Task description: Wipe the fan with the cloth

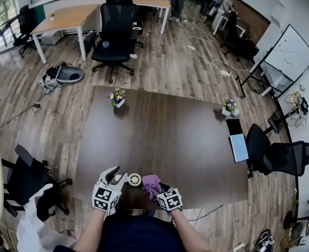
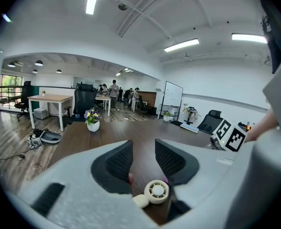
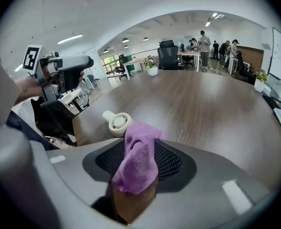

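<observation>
**Head view:** Wiping not yet begun, by the look of it. Small white fan [image 1: 135, 180] flat on the dark wooden table [image 1: 170, 130], close to its near edge, between left gripper [image 1: 118, 175] and right gripper [image 1: 157, 188]. Purple cloth [image 1: 151, 184] bunched just beside the fan. Wide bare tabletop beyond, with two small flowerpots [image 1: 117, 98] well apart from the work. Scant margin on the person's side before the drop.

**Left gripper view:** Jaws spread, nothing between the pads. Fan [image 2: 157, 191] low in the gap beyond them, untouched. Probably called for next: steadying the fan by its stubby handle or rim, without nudging it toward the edge.

**Right gripper view:** Jaws pinching the cloth [image 3: 138, 161], one end hanging free. Fan [image 3: 119, 122] just past the cloth's tip, touching or not, hard to tell. Judged next move: bringing the cloth onto the grille, then short, light strokes away from the near edge, given so light an object.
</observation>
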`<state>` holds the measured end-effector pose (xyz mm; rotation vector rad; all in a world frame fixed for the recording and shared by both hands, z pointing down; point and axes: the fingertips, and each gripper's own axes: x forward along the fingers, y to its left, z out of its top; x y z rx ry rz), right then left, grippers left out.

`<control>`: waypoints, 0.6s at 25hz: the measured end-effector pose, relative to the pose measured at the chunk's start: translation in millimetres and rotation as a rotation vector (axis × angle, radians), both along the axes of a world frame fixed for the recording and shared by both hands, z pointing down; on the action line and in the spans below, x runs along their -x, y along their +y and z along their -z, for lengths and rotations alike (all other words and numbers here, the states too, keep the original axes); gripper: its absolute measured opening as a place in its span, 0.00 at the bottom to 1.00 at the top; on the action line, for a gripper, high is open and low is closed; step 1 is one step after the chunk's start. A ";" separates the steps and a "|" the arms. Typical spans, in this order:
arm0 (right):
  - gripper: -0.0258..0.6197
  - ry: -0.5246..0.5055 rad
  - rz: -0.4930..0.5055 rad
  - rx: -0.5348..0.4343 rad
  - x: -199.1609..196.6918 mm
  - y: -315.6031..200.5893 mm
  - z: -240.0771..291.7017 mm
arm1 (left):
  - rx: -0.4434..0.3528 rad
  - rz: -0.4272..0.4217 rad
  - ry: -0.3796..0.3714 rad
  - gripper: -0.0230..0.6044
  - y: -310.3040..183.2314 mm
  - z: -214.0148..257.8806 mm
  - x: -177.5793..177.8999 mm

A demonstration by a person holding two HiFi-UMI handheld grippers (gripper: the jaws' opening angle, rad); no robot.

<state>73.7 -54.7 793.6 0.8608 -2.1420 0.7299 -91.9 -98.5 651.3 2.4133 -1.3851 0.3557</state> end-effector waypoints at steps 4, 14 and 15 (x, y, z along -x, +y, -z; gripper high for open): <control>0.37 -0.026 -0.020 -0.030 -2.5 -3.3 15.6 | 0.002 0.014 -0.011 0.19 1.8 -1.3 0.4; 0.23 -0.157 -0.100 -0.234 -10.8 -26.3 113.6 | -0.024 0.053 -0.056 0.03 2.3 2.7 5.6; 0.20 -0.175 -0.104 -0.253 -10.0 -28.1 124.0 | -0.023 0.051 -0.054 0.03 2.8 3.5 4.7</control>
